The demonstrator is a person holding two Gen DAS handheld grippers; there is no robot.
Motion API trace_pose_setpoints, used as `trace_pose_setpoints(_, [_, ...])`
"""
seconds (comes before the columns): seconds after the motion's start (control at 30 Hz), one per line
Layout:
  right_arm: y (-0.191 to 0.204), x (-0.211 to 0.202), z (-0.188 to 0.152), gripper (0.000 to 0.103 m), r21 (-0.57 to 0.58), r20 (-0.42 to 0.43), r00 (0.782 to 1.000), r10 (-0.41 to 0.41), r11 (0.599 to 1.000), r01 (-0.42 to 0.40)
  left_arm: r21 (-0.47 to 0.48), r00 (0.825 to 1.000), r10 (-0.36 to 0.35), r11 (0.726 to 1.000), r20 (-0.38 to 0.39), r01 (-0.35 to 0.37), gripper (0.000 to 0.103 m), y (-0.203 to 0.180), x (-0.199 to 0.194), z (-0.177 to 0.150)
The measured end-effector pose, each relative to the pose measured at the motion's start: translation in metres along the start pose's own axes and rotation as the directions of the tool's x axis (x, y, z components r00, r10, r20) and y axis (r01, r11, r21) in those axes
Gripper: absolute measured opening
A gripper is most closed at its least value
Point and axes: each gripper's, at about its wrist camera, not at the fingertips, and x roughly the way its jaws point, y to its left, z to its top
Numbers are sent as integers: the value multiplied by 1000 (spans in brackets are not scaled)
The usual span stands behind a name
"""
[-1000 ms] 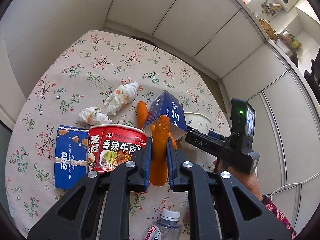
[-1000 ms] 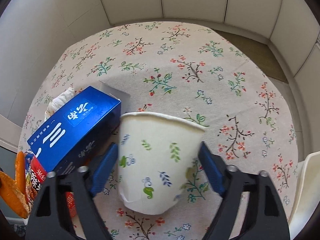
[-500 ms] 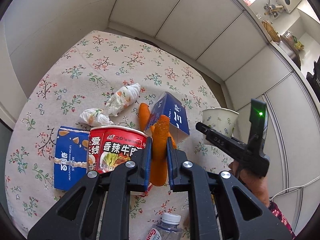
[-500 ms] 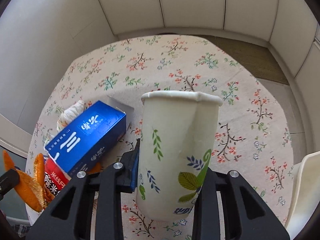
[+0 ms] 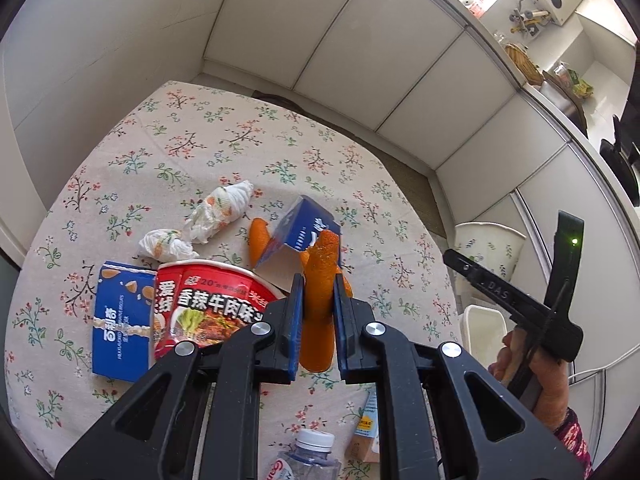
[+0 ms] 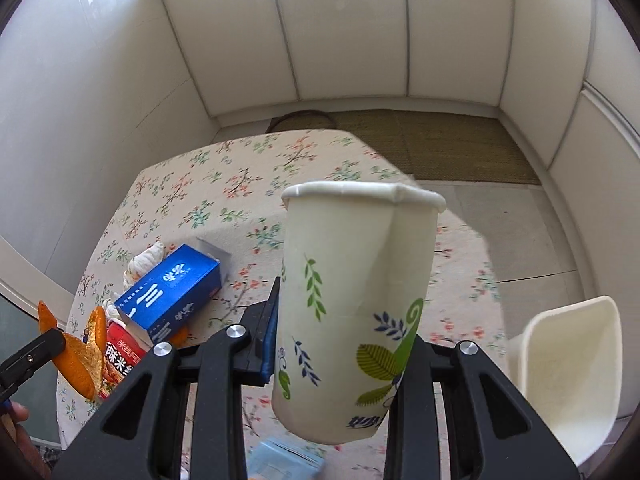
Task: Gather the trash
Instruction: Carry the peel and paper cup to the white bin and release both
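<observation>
My left gripper (image 5: 316, 312) clamps orange peel (image 5: 318, 300); right gripper (image 6: 340, 344) squeezes paper cup (image 6: 352, 300), creased, above table (image 6: 200, 200).

On the table I count two crumpled tissues (image 5: 218, 210), two blue boxes (image 5: 122, 322), one red noodle cup (image 5: 204, 306), one water bottle (image 5: 306, 458), plus one paper cup (image 6: 352, 304) and two orange peels (image 5: 320, 300).

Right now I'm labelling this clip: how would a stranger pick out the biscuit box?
On the floral tablecloth, look at the litter nearest the camera. Left of the red noodle cup lies the biscuit box, flat. Unlike the other blue carton, which is open, it shows almond pictures.
</observation>
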Motion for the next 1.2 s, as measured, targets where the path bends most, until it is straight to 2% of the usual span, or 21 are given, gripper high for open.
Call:
trace_pose_setpoints(0.2, [-51,-35,-7,30,31,39,995,-89,996,88,31,1000,-13,999,-13,13,13,-24,6,-9])
trace_pose_setpoints(0.33, [-96,-55,-15,30,69,51,984,-168,984,165,72,1000,-15,997,-18,17,13,-47,10,-16])
trace_pose_setpoints(0.53, [-161,-72,-35,30,137,10,959,-282,951,278,100,998,-51,994,-37,54,13,-85,25,-36])
trace_pose_setpoints(0.77, [-230,-88,-65,32,203,-66,923,-378,901,384,177,990,-91,978,-107,109,13,-150,57,-59])
trace_pose_setpoints(0.87, [-249,-101,-75,51,236,-60,921,-386,891,389,215,984,-112,967,-136,139,13,-181,70,-68])
trace_pose_setpoints(1.07, [-271,-134,-84,65,282,-8,905,-425,867,410,278,973,-146,941,-177,191,13,-239,91,-83])
trace_pose_setpoints(1.2, [-282,-150,-89,71,294,8,881,-473,843,449,303,966,-166,927,-199,221,13,-271,103,-90])
